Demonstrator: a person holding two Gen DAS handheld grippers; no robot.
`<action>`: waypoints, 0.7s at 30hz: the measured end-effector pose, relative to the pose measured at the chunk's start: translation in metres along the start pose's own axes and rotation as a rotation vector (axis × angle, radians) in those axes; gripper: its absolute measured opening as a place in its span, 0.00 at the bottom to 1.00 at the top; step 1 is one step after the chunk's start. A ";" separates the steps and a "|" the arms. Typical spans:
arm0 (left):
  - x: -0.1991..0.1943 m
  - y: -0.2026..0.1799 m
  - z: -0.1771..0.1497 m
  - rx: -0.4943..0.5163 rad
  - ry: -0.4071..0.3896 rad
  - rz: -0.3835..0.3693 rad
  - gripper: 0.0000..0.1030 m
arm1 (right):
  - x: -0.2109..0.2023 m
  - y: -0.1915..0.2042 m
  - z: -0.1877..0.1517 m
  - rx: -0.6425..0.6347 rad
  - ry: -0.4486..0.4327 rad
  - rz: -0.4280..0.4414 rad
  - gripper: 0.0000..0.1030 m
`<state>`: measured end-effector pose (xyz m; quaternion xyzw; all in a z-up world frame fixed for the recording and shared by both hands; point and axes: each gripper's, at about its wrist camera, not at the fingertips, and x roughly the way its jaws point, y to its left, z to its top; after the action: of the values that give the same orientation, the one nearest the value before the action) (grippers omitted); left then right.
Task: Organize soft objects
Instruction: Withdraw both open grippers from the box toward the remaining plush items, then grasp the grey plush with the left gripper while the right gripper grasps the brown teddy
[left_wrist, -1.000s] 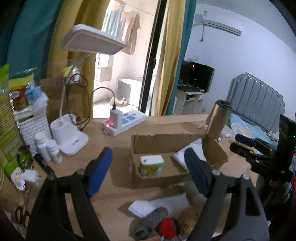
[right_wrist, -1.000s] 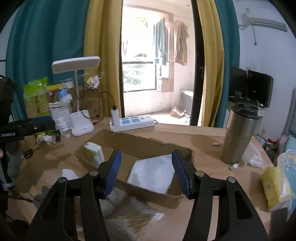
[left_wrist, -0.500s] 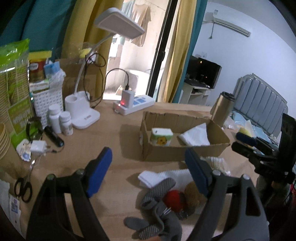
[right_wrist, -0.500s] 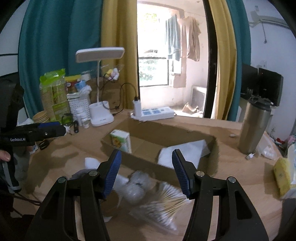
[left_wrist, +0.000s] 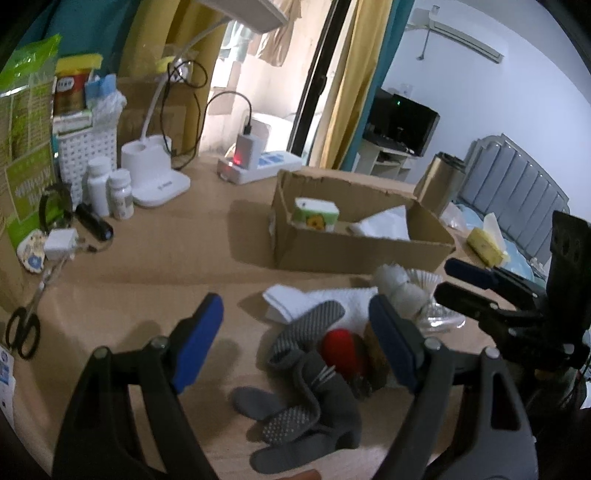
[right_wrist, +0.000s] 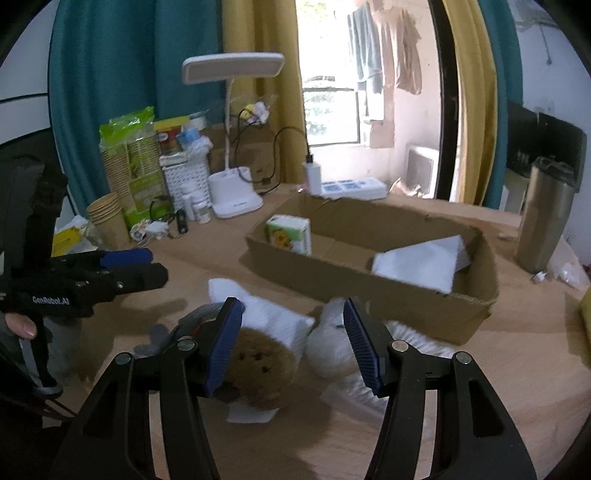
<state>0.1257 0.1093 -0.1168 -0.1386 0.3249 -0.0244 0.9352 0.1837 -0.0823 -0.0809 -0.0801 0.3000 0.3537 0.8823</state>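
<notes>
Left gripper (left_wrist: 295, 343) fingers apart, holding nothing, above grey gloves (left_wrist: 306, 402). Right gripper (right_wrist: 293, 343) fingers apart, empty, above brown sponge (right_wrist: 258, 365). Cardboard box (right_wrist: 369, 288) farther back.

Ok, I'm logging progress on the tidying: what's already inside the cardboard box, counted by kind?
Tissue pack: 1
White folded piece: 1
Total in the cardboard box: 2

Daylight glares through the window (right_wrist: 332, 92) — room dim, fisheye edges bent and dark — slight blur.
</notes>
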 end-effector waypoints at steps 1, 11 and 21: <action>0.001 0.000 -0.002 -0.005 0.007 -0.002 0.80 | 0.001 0.002 -0.001 0.003 0.005 0.009 0.59; 0.008 0.001 -0.015 -0.003 0.061 0.002 0.80 | 0.018 0.023 -0.016 -0.012 0.083 0.090 0.59; 0.016 0.003 -0.032 0.032 0.133 0.009 0.80 | 0.037 0.022 -0.026 -0.008 0.156 0.082 0.65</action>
<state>0.1187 0.1021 -0.1511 -0.1200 0.3863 -0.0346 0.9139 0.1776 -0.0545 -0.1219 -0.0989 0.3696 0.3834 0.8406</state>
